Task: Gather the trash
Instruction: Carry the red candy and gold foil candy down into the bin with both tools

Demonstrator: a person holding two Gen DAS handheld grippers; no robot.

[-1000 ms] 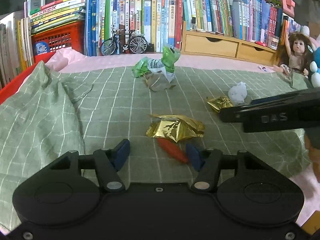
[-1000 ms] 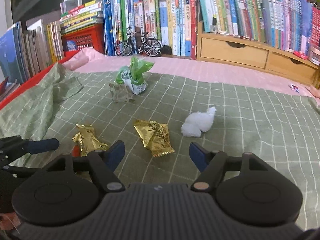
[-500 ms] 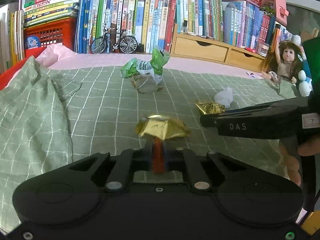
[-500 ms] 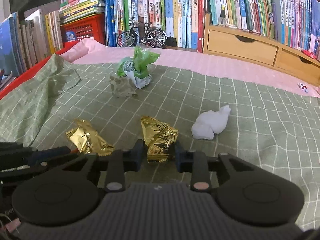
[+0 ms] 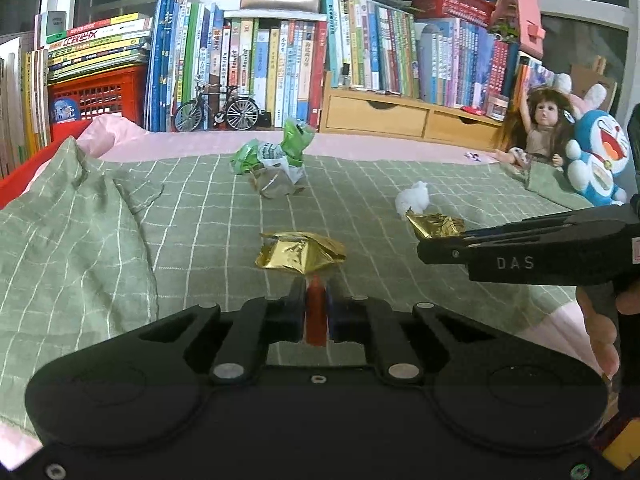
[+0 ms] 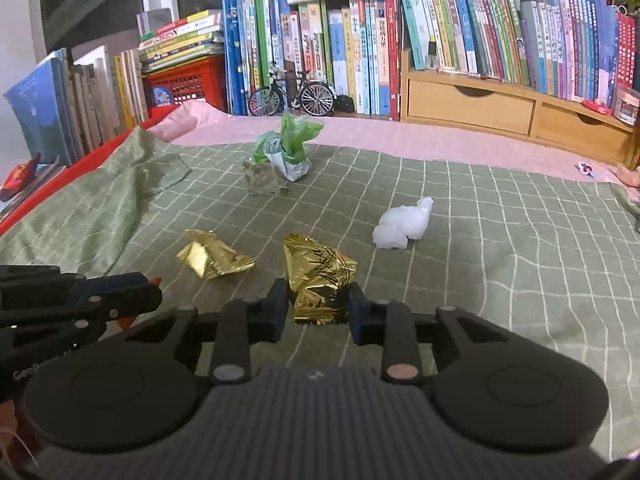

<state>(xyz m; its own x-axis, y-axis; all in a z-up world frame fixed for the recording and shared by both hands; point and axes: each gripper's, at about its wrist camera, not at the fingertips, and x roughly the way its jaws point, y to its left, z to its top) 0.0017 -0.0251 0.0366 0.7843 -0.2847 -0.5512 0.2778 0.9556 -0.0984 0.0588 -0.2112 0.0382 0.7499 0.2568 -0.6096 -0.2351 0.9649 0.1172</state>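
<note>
My left gripper (image 5: 317, 300) is shut on a small red wrapper (image 5: 316, 314), whose tip (image 6: 156, 280) also shows in the right wrist view. Just beyond it a crumpled gold wrapper (image 5: 300, 250) (image 6: 212, 258) lies on the green checked cloth (image 5: 200, 216). My right gripper (image 6: 318, 306) is shut on a second gold wrapper (image 6: 320, 276) (image 5: 436, 225); from the left wrist view it shows side-on at the right. A white tissue wad (image 6: 404, 224) (image 5: 414, 200) and a green and clear plastic bundle (image 6: 288, 148) (image 5: 276, 160) lie farther back.
The cloth bunches up into folds at the left (image 5: 60, 220). Behind it stand rows of books (image 5: 260, 60), a red crate (image 5: 96, 92), a model bicycle (image 5: 218, 106) and wooden drawers (image 6: 500, 108). A doll (image 5: 540, 128) and a blue plush toy (image 5: 596, 160) sit at the far right.
Both grippers went from open to shut, the left on the red wrapper and the right on the gold wrapper. Both have since drawn back a little with their wrappers.
</note>
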